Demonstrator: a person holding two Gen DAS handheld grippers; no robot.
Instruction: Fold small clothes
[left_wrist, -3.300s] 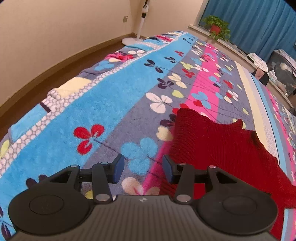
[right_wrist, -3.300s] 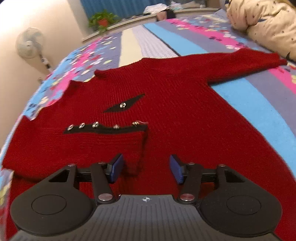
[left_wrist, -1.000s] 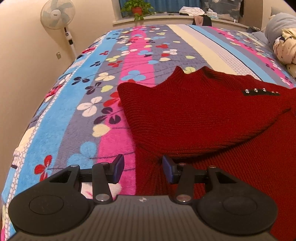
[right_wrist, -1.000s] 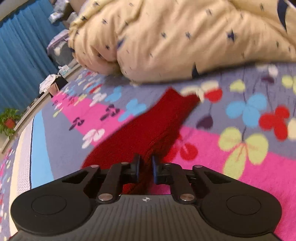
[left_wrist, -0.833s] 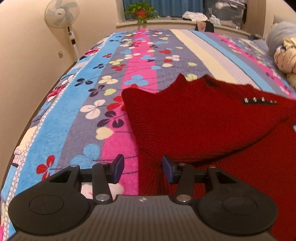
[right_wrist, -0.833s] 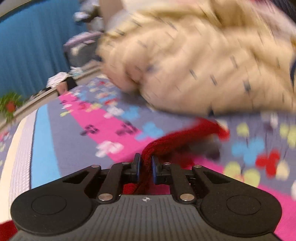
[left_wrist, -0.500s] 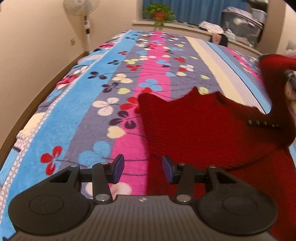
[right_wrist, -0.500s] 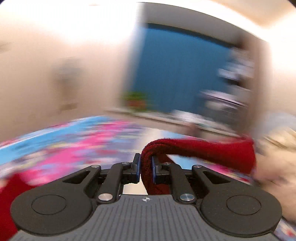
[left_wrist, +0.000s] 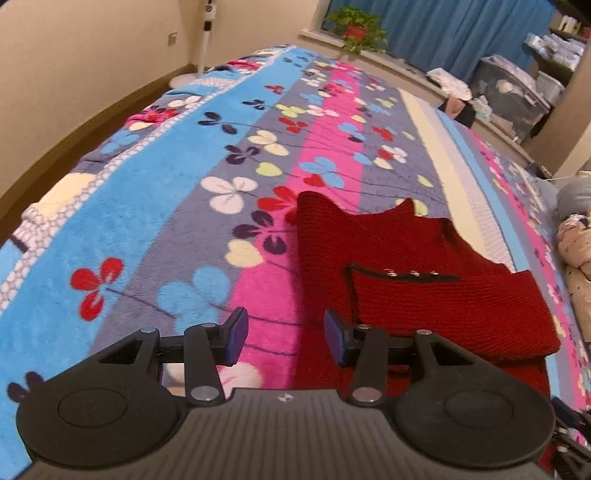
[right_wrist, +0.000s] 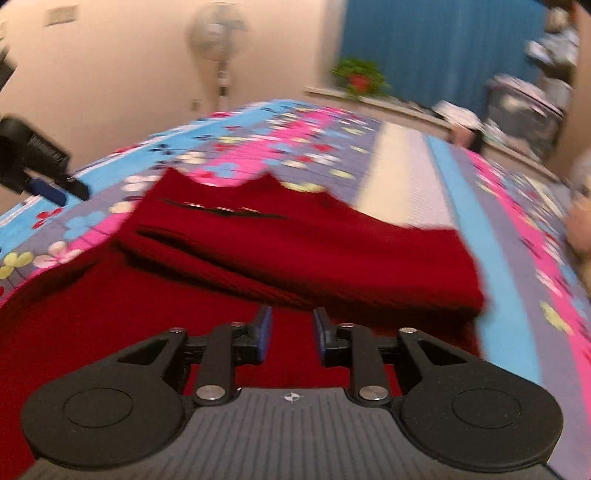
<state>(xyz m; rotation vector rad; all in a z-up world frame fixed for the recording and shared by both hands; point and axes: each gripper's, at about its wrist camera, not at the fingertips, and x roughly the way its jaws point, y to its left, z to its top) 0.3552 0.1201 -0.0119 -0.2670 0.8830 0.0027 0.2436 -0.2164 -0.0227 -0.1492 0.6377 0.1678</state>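
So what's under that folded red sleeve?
Under the folded sleeve lies the red sweater's own body, with its black button strip peeking out beside. Below that is the flowery blanket, mostly covered there.

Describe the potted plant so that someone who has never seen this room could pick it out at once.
Start from the big bed with the striped flower-pattern blanket and look past its far end to the blue curtains. On the window ledge below them stands the potted plant. It is the only green, leafy thing there, in a red pot, while the ledge's other items are pale bundles and a grey bin.
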